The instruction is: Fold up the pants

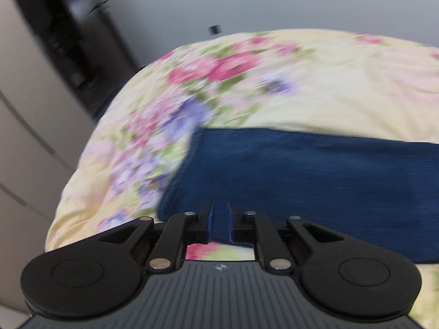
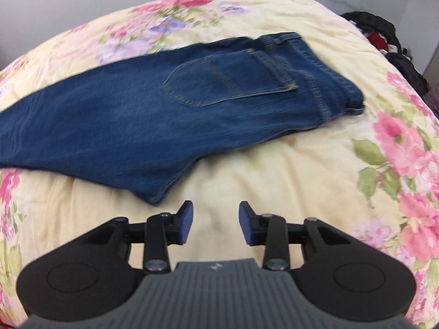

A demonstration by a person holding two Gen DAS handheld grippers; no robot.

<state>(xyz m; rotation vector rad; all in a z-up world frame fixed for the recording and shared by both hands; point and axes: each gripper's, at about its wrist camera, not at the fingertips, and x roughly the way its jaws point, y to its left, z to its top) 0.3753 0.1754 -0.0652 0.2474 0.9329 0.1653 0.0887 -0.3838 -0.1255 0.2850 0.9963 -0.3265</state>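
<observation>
Left gripper [image 1: 219,220] is pinching the jeans [image 2: 170,109] hem, right gripper [image 2: 216,223] is hanging agape near the crotch; denim looking heavy, limp, best gripped at seams.

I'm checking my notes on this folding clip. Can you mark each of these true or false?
1. The left gripper is closed on the jeans. True: its pads pinch denim near the leg end.
2. The right gripper holds the waistband. False: it is open, above the bare bedspread, holding nothing.
3. The jeans lie on a wooden table. False: they lie on a floral bedspread.
4. A back pocket faces up. True.
5. The jeans are black. False: they are blue denim.
</observation>
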